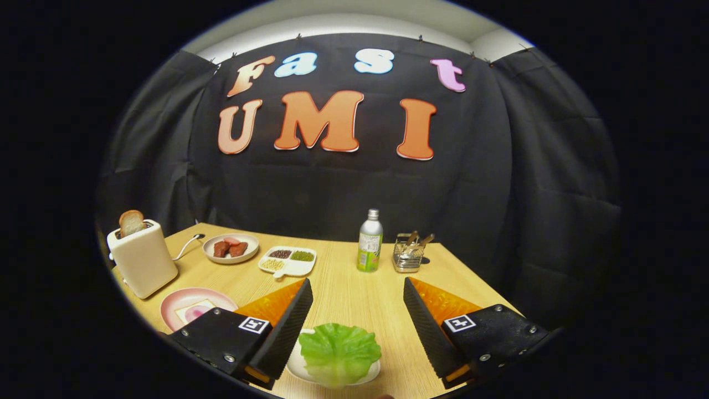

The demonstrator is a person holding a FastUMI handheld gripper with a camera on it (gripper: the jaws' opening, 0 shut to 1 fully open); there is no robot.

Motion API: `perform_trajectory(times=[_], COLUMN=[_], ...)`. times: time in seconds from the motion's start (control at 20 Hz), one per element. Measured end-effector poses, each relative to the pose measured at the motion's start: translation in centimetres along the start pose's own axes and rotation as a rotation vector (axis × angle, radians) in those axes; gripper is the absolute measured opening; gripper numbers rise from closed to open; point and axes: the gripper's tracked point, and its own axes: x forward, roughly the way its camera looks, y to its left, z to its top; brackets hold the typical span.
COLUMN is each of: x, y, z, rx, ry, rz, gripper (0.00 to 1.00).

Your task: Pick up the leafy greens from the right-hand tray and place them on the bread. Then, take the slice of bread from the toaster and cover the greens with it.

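A green lettuce leaf [339,352] lies on a small white tray [295,366] between the two fingers, near their bases. My gripper [358,288] is open, its fingers wide apart above the table, nothing between their tips. To the left, partly behind the left finger, a pink plate [191,301] holds a slice of bread with a pink slice on it [194,311]. Farther left stands a cream toaster [143,256] with a slice of bread [131,222] sticking up out of its slot.
Beyond the fingers on the wooden table [354,293] stand a plate of meat pieces [230,247], a white divided dish of grains [288,261], a metal bottle [370,240] and a wire cutlery basket [409,254]. A spoon [188,244] lies by the toaster.
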Motion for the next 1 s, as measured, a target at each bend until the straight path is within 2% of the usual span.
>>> perform_trajectory(times=[0.25, 0.35, 0.45, 0.7, 1.0], x=[0.1, -0.3, -0.2, 0.0, 1.0], y=[0.2, 1.6, 2.5, 2.4, 3.6], z=[-3.7, -6.2, -7.2, -9.7, -12.0], rx=[-0.005, 0.043, 0.087, 0.001, -0.009], ry=[0.212, 0.339, 0.411, 0.504, 0.615], rz=[0.049, 0.115, 0.149, 0.153, 0.19], gripper=[0.99, 0.99, 0.98, 0.97, 0.96])
